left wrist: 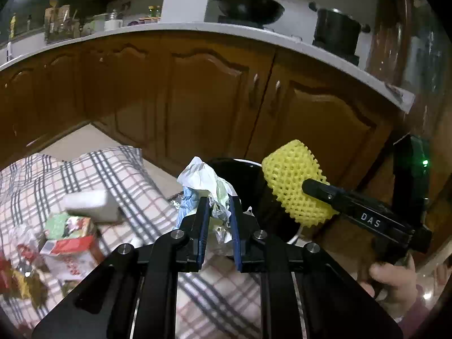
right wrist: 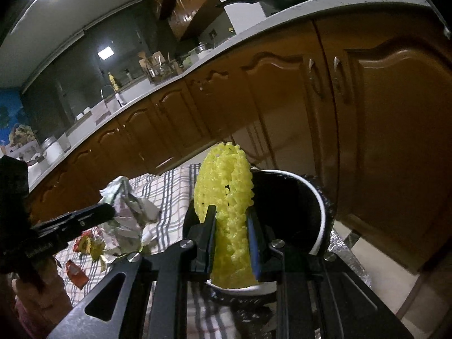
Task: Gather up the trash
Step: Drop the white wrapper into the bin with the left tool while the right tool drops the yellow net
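Jaws clamped: left gripper (left wrist: 219,207) on crumpled paper (left wrist: 204,182); right gripper (right wrist: 231,227) on yellow foam net (right wrist: 226,197), black bin (right wrist: 291,212) just beyond.

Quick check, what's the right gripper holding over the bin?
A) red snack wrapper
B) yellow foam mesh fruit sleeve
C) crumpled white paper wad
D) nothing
B. In the right wrist view, the right gripper has its jaws closed on the yellow foam mesh fruit sleeve, just in front of the black-lined white-rimmed trash bin; the crumpled white paper wad is in the left gripper.
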Motion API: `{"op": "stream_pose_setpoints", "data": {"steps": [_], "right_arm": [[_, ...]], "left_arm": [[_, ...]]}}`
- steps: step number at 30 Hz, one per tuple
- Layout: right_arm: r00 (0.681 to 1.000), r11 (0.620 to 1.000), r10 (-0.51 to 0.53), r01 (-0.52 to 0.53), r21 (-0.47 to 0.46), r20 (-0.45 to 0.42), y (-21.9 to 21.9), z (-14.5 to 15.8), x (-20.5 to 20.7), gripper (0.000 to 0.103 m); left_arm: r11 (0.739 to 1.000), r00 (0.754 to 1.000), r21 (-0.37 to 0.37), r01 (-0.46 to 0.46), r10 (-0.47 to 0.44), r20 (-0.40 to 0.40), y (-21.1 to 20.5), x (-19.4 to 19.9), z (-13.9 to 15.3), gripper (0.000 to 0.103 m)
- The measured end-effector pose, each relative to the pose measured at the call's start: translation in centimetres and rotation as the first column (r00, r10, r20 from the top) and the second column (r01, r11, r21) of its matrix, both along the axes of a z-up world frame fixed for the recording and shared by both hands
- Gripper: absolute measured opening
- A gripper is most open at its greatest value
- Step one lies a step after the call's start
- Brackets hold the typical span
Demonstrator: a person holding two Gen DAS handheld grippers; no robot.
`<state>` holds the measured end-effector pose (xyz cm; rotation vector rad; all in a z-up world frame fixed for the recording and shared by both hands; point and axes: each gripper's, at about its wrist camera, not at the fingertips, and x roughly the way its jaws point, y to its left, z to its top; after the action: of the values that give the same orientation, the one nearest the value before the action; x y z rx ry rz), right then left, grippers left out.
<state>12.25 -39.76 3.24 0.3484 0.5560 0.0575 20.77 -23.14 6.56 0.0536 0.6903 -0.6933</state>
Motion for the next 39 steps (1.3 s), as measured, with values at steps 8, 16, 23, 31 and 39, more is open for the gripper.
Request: {"op": "stream_pose_setpoints", "data": {"steps": [8,16,23,31,39], "right_arm": [[0.999,1.000,-0.011,0.011,0.001,-0.033,-1.2,-0.8,2.1,0.020],[0.998,1.000,-0.017,0.017,0.001,-0.063,-2.2,-1.7,3.6,0.020],[0.996,1.000,-0.020,0.022,0.019,-0.091,-3.2,-2.6,4.6,0.031],[0.995,0.997,-0.027,0.034,0.070,-0.095,-3.9,-3.3,3.8,0.056],[0.998,0.994,-0.020,0.026,0.106,-0.054,-2.6,-2.7,2.0,0.078]], "left_arm": [[0.999,0.999,0.029,0.032,-0.031,-0.023,-3.5,1.9,-0.8,0.013],[0.998,0.997,0.054,0.043,-0.040,-0.066,-5.5,3.6,-2.4,0.013],[0.995,0.994,0.085,0.044,-0.035,-0.107,-6.6,4.5,-4.1,0.024],[0.998,0.993,0.053,0.020,-0.014,-0.113,-5.2,3.6,-4.2,0.052],[0.999,0.994,0.015,-0.049,0.050,-0.094,-0.7,1.5,-3.7,0.052]]}}
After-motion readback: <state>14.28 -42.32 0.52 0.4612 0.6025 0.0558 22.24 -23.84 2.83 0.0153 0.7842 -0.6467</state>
